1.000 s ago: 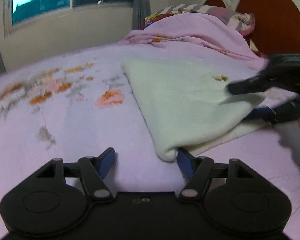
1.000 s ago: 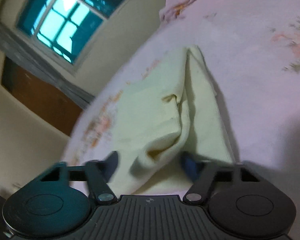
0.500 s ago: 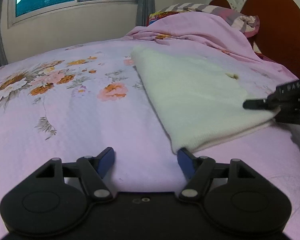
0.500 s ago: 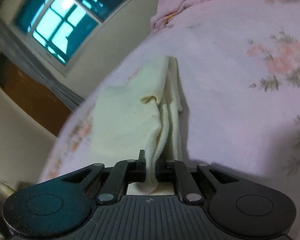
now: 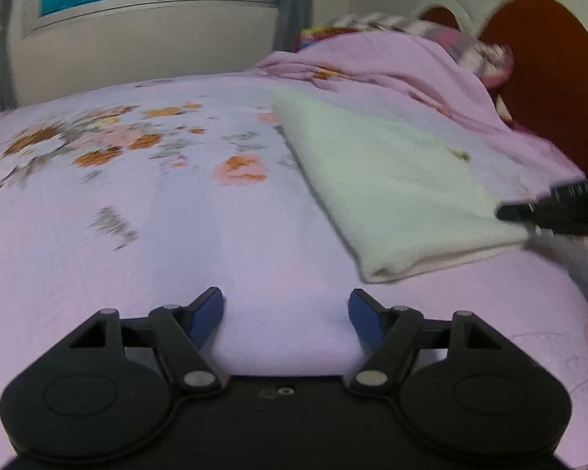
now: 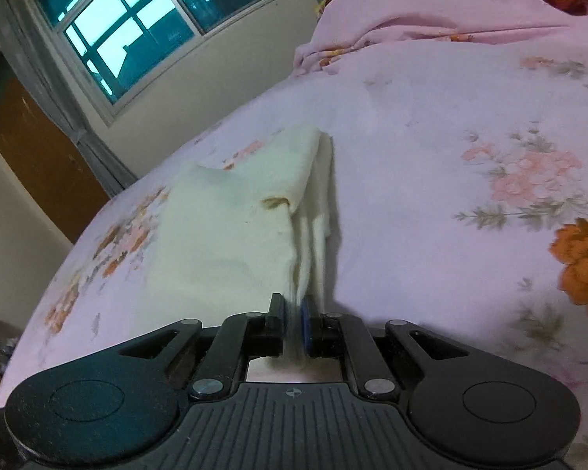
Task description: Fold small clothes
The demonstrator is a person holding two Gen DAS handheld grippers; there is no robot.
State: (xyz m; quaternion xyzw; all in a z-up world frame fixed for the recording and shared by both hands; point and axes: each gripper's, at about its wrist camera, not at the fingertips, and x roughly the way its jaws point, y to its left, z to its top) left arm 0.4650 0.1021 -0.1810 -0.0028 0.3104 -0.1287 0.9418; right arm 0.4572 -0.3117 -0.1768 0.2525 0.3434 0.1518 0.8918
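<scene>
- My right gripper: jaws closed to a narrow slit, pinching the near edge of the cream cloth. Several layers are fanned between the pads; I cannot tell whether all are caught.
- My left gripper: jaws wide apart, nothing between them, over bare bed sheet, just short of the cloth's near corner.
- The cloth lies folded flat on the bed, near the bunched pink blanket, right-hand edge lifted slightly into my right jaws.
- Risk: only the upper layers are gripped. Lifting would then peel the fold open and leave the bottom layer behind.
- Risk: one-sided pull. With the left jaws empty, the far side likely drags on the sheet and the fold goes skew.
- Risk: the left jaws close on sheet along with the cloth corner, since both are soft and lie flush.
- Risk: the thin bite slips out if I pull quickly; the fabric looks fleecy and thick.
</scene>
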